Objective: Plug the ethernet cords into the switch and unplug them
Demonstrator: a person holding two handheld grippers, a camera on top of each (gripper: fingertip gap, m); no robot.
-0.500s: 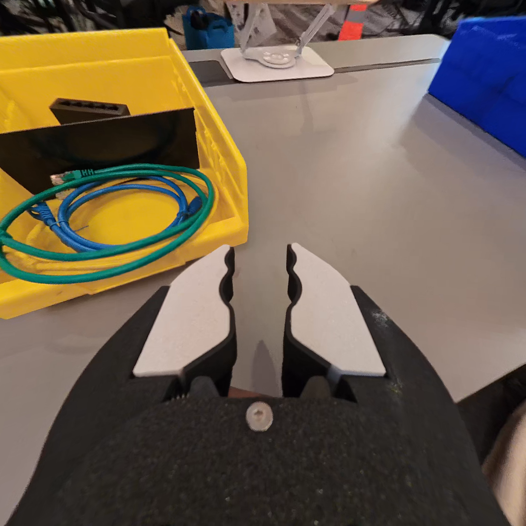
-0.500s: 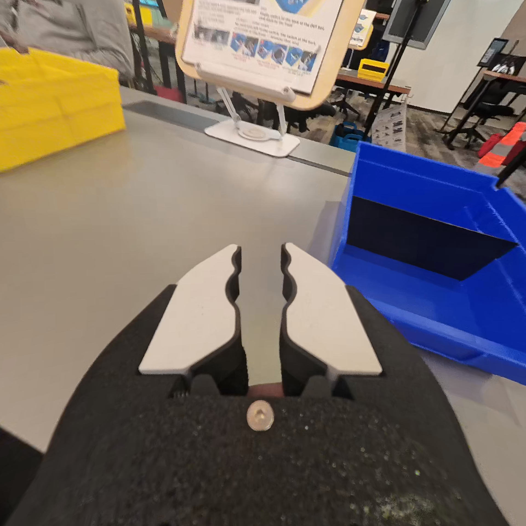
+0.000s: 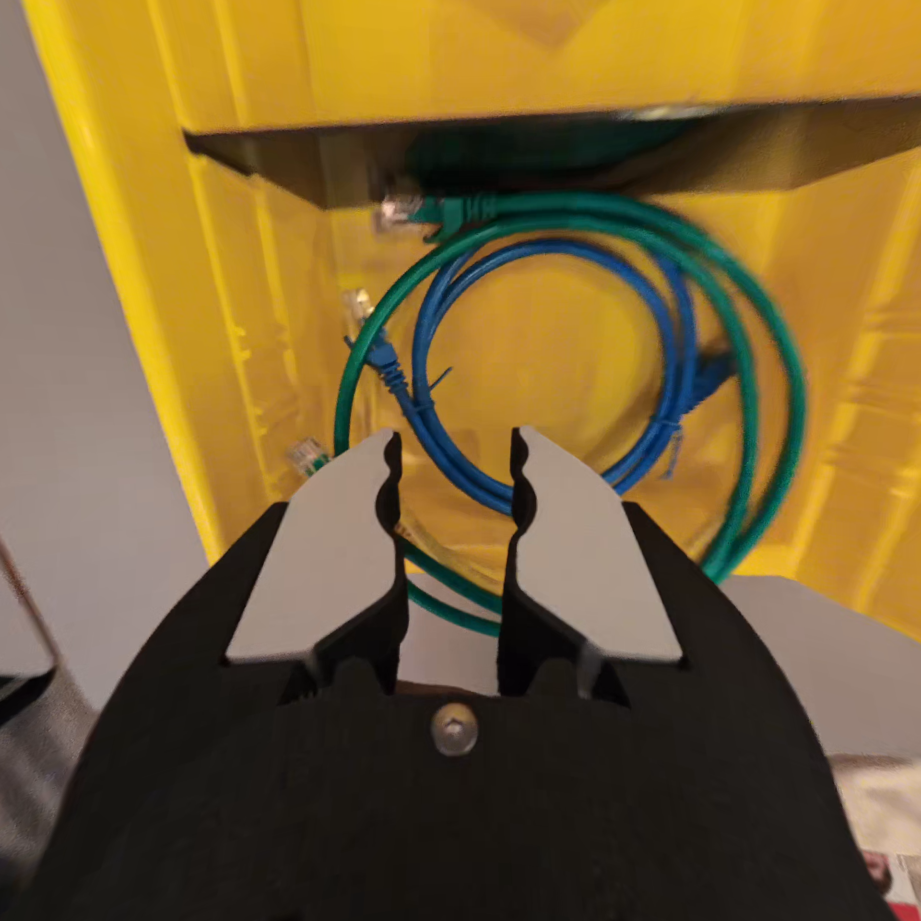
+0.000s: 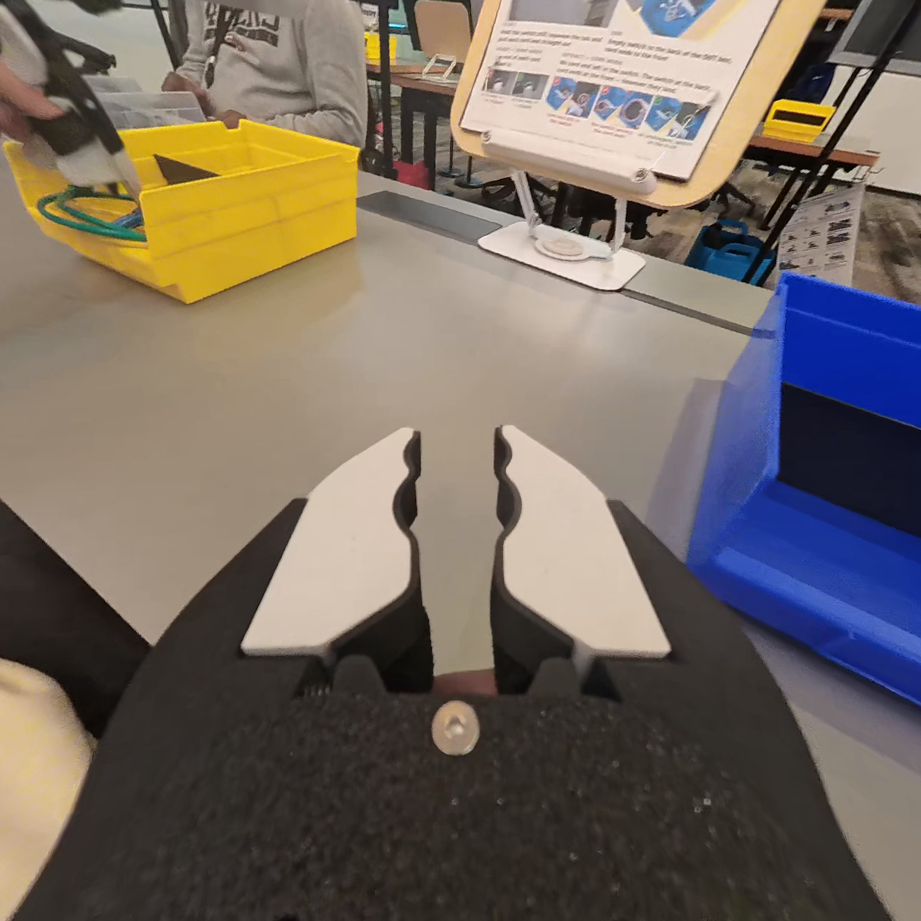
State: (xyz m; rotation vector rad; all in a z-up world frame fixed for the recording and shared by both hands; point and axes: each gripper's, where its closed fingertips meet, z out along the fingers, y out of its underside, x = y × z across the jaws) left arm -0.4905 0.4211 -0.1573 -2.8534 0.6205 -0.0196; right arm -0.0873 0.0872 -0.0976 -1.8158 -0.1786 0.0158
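A coiled green ethernet cord (image 3: 777, 359) and a coiled blue ethernet cord (image 3: 463, 473) lie in the front compartment of a yellow bin (image 3: 209, 279). My left gripper (image 3: 454, 438) is open and empty, pointing down over the coils just above the blue cord. A black divider (image 3: 697, 159) crosses the bin; the switch is hidden behind it. My right gripper (image 4: 457, 433) is open and empty, low over the grey table (image 4: 249, 398). In the right wrist view the left gripper (image 4: 84, 129) hangs over the yellow bin (image 4: 259, 219) at far left.
A blue bin (image 4: 817, 548) with a dark divider stands at the right. An instruction board on a white stand (image 4: 568, 249) is at the table's back. A person in a grey sweatshirt (image 4: 279, 65) sits behind the yellow bin.
My left gripper has moved left and forward from the bare table to directly over the cords in the yellow bin, tipped downward. My right gripper has swung slightly, still open.
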